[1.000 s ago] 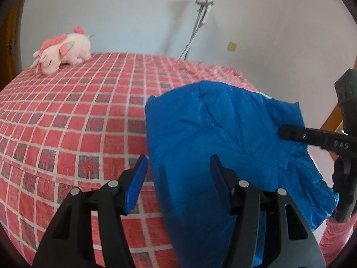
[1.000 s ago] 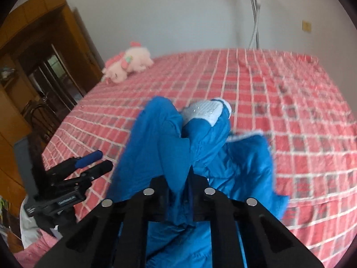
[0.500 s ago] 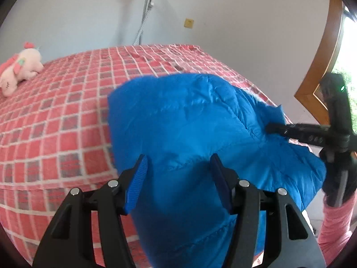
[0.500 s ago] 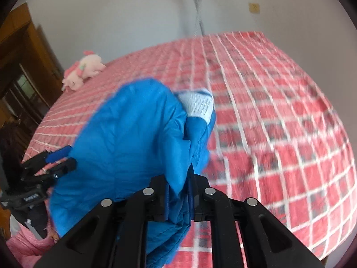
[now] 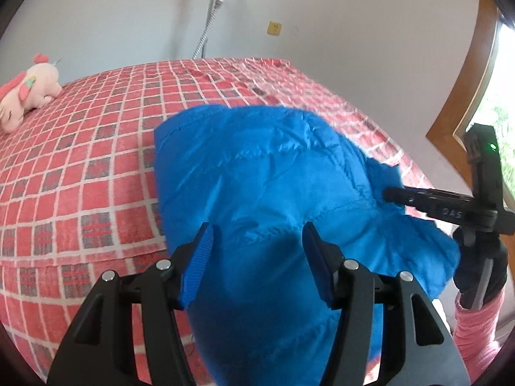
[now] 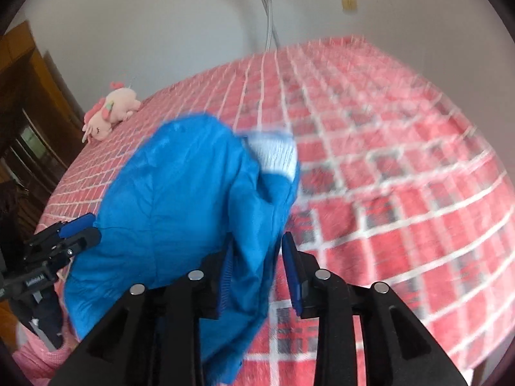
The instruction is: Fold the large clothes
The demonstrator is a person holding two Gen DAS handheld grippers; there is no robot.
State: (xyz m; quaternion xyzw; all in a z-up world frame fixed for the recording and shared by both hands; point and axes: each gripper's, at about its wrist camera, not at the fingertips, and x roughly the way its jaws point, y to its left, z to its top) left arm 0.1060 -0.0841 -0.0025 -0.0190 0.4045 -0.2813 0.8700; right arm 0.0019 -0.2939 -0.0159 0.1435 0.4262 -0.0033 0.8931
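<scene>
A blue quilted jacket (image 5: 267,186) lies bunched near the front edge of the bed; it also shows in the right wrist view (image 6: 180,212) with a white inner lining (image 6: 276,151) at its top. My left gripper (image 5: 257,257) is open just over the jacket and holds nothing. My right gripper (image 6: 257,267) has its jaws partly apart with jacket fabric still between the pads. The right gripper also shows in the left wrist view (image 5: 389,194) at the jacket's right edge. The left gripper also shows in the right wrist view (image 6: 80,228) at the jacket's left edge.
The bed has a red checked cover (image 5: 80,167). A pink plush toy (image 5: 25,96) lies at its far left corner. A white wall with a metal hose (image 5: 209,16) stands behind. A wooden frame (image 5: 466,96) is at the right, dark wooden furniture (image 6: 22,103) at the left.
The right gripper's jaws have parted from a tight grip on the jacket. Both grippers swung right along the bed's edge. The jacket has settled lower. The left gripper stayed open.
</scene>
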